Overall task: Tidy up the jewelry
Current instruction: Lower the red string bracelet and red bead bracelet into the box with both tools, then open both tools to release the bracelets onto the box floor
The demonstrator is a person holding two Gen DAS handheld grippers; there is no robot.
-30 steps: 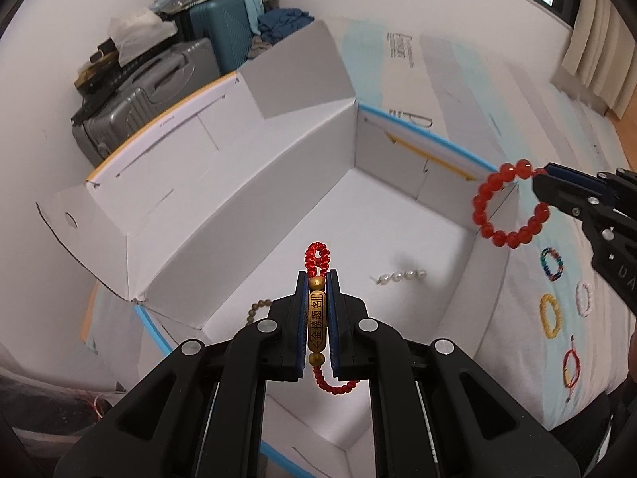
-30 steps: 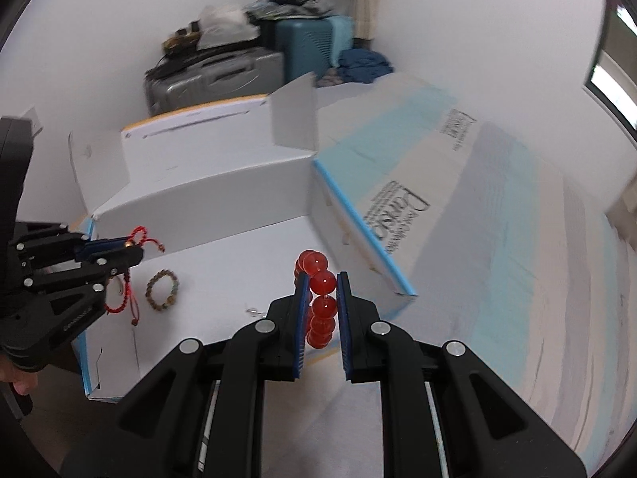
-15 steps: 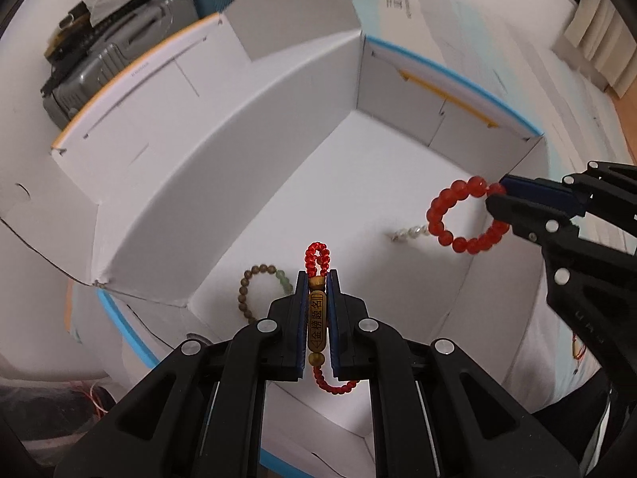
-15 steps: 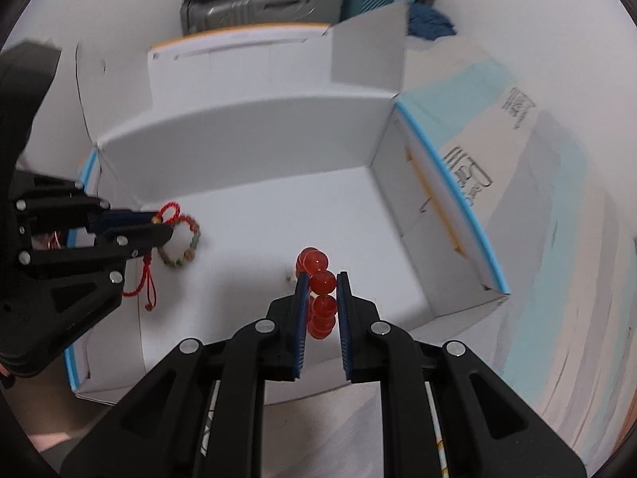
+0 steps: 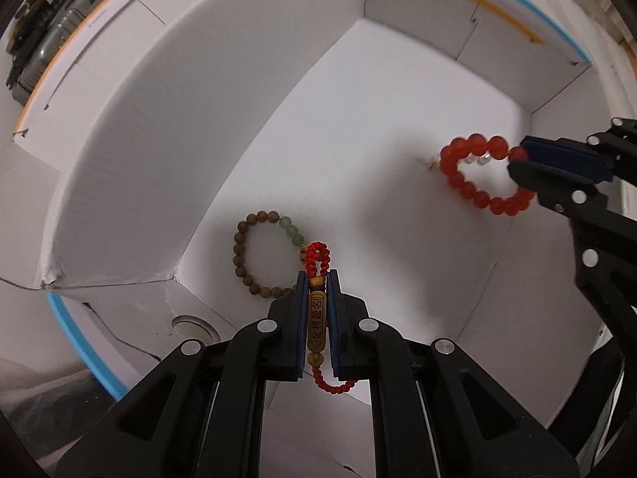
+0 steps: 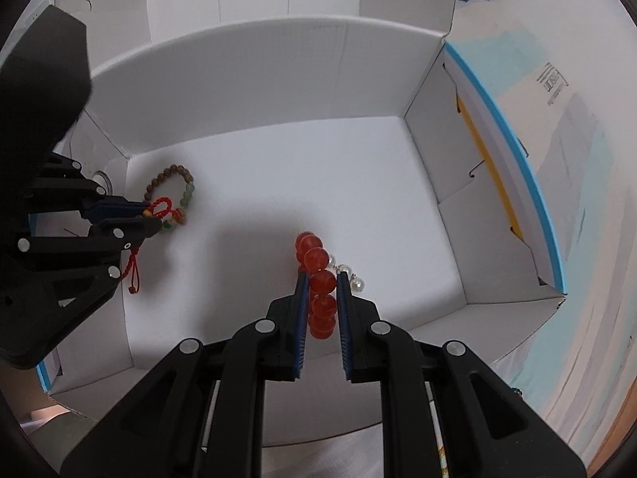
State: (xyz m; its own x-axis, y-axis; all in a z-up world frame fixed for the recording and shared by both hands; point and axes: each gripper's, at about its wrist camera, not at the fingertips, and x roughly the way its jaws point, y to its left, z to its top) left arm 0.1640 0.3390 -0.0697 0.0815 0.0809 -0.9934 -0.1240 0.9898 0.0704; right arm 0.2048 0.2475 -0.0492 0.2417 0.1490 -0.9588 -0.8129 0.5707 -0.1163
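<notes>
**Two bracelets held over the white box**

The left gripper (image 5: 317, 279) had its fingers (image 5: 301, 318) clamped on a red cord bracelet (image 5: 317, 326), pinching its brass tube charm. The charm's long axis ran along the fingers, its knotted loop pointing out past the tips and a red bead strand hanging back toward the camera. Just beyond the tips, a brown bracelet (image 5: 254, 255) with a few green beads lay flat on the floor of the box (image 5: 358, 91).

The right gripper (image 6: 321, 279) gripped a red bead bracelet (image 6: 318, 275) with narrow fingers (image 6: 343, 318). From its own camera the ring was seen edge-on, in line with the fingers; from the left view it showed as an open loop reaching away from the tips over the box floor. A short pearl string (image 6: 350, 275) lay just beside it, partly hidden. Farther off stood the box's walls and flaps.
</notes>
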